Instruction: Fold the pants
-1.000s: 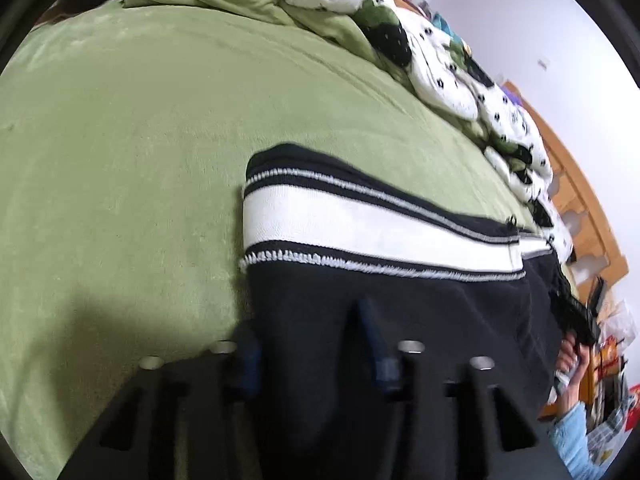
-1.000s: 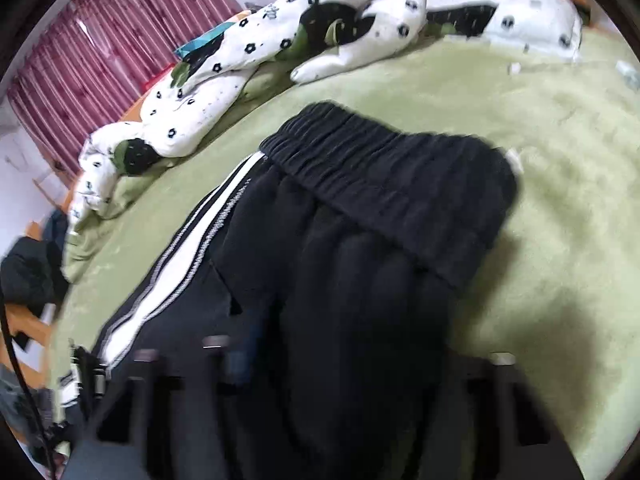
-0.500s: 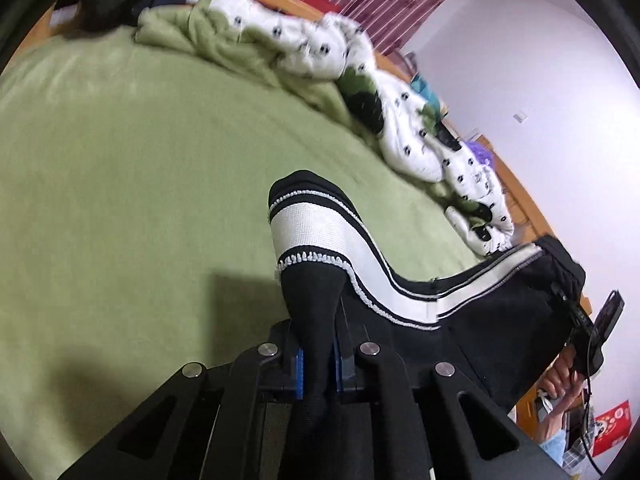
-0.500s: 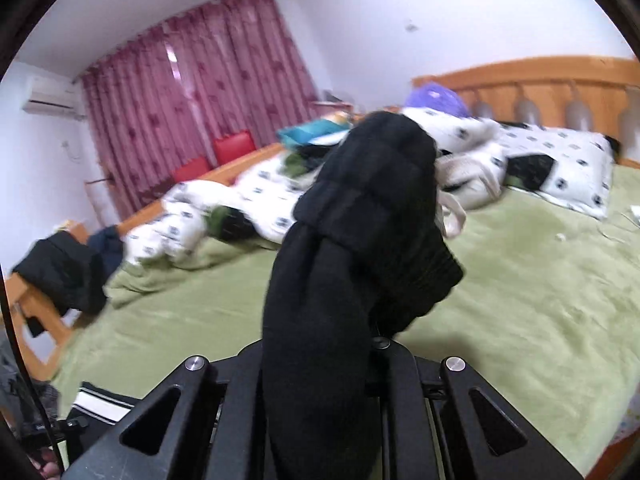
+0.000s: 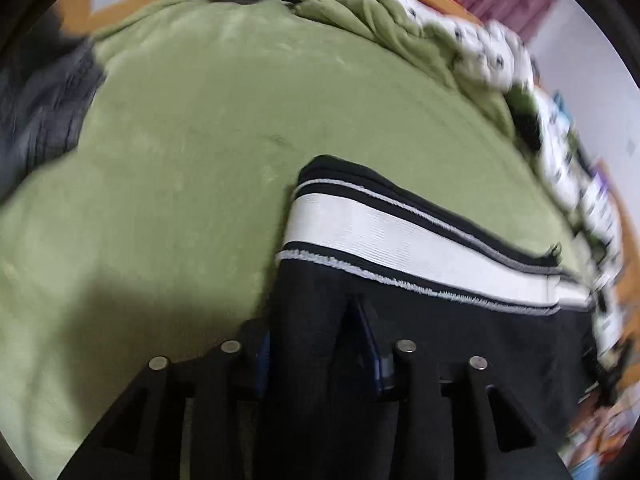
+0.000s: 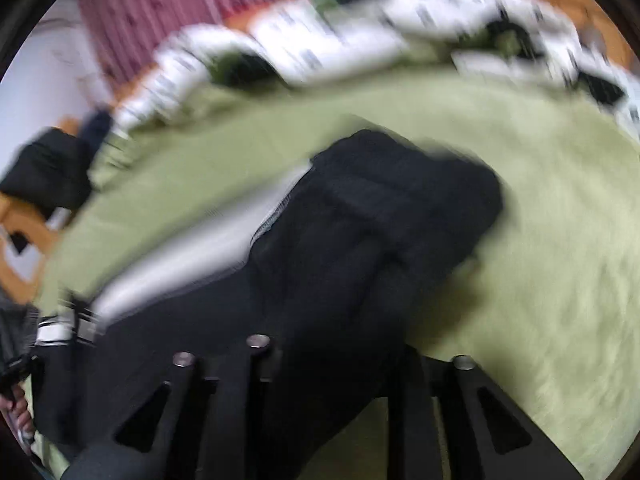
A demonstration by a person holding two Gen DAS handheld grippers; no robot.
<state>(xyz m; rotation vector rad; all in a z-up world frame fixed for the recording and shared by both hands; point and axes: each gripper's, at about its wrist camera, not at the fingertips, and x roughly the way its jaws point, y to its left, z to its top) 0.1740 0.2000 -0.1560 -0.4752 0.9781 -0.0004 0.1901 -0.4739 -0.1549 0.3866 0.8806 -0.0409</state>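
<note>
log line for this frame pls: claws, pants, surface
left claw: opening, astride pants | right claw: opening, astride pants | pants: lying on green bed cover | view: blurred

A wide bed spread with a soft green fleece blanket (image 5: 192,168) fills both views. A crumpled white quilt with black flower dots (image 5: 492,56) lies bunched along its far edge. Behind hang dark red pleated curtains (image 6: 168,12), beside an orange wooden bed frame (image 6: 20,240).

Soft indoor light, heavy motion blur
</note>
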